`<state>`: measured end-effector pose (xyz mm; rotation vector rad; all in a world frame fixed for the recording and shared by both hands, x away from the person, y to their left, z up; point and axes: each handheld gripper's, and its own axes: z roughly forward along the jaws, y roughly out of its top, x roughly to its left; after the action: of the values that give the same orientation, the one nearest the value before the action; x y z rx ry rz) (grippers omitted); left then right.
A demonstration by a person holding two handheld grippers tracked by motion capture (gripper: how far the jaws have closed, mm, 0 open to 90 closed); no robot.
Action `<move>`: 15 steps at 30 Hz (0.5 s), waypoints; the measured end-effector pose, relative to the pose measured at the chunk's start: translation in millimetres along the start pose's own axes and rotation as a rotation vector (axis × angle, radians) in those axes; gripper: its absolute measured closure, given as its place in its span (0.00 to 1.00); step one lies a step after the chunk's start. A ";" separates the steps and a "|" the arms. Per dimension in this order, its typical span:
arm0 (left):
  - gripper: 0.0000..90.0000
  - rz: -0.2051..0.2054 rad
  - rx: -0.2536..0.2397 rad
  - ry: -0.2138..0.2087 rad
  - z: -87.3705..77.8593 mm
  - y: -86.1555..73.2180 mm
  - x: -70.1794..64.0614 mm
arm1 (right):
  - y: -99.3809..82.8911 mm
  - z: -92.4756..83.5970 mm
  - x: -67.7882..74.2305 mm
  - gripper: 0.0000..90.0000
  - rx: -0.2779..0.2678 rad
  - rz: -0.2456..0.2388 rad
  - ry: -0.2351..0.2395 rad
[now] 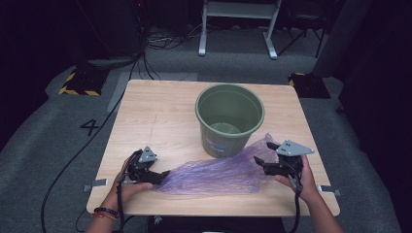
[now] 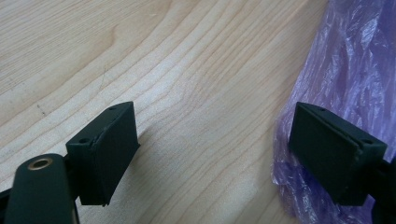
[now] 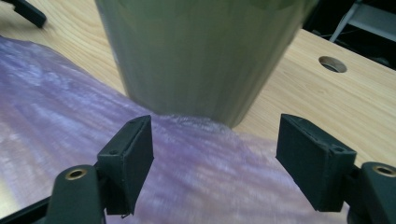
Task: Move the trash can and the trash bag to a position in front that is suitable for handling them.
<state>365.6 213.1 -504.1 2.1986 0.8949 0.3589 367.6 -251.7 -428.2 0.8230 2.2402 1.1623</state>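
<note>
A crumpled purple plastic bag [image 1: 218,172] lies flat on the wooden table [image 1: 160,111], in front of an upright green bucket [image 1: 229,119]. My left gripper [image 1: 164,174] rests low at the bag's left end, open. Bare wood lies between its jaws [image 2: 212,149], and the bag [image 2: 345,70] lies against the right jaw. My right gripper [image 1: 265,155] hovers open over the bag's right end, close to the bucket. In the right gripper view, the bag [image 3: 70,93] spreads under the gripper [image 3: 215,154], with nothing pinched. The bucket's wall [image 3: 196,51] stands just ahead.
A round hole [image 3: 333,64] is cut in the tabletop right of the bucket. Small metal brackets [image 1: 94,184] stick out at the table's near corners. Cables run over the grey floor [image 1: 63,160] at left. A white frame [image 1: 238,29] stands behind the table.
</note>
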 end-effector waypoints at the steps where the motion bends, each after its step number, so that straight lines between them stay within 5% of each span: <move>1: 0.17 0.001 0.001 0.000 0.0 0.0 0.1 | 2.9 4.1 -0.5 0.30 0.009 -0.006 0.000; 15: 0.17 0.002 0.001 0.000 -0.1 0.0 0.2 | 23.2 38.4 -13.7 0.26 0.000 0.030 0.076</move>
<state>365.7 213.2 -504.0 2.2002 0.8932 0.3593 408.9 -229.5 -426.9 0.8290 2.2961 1.2263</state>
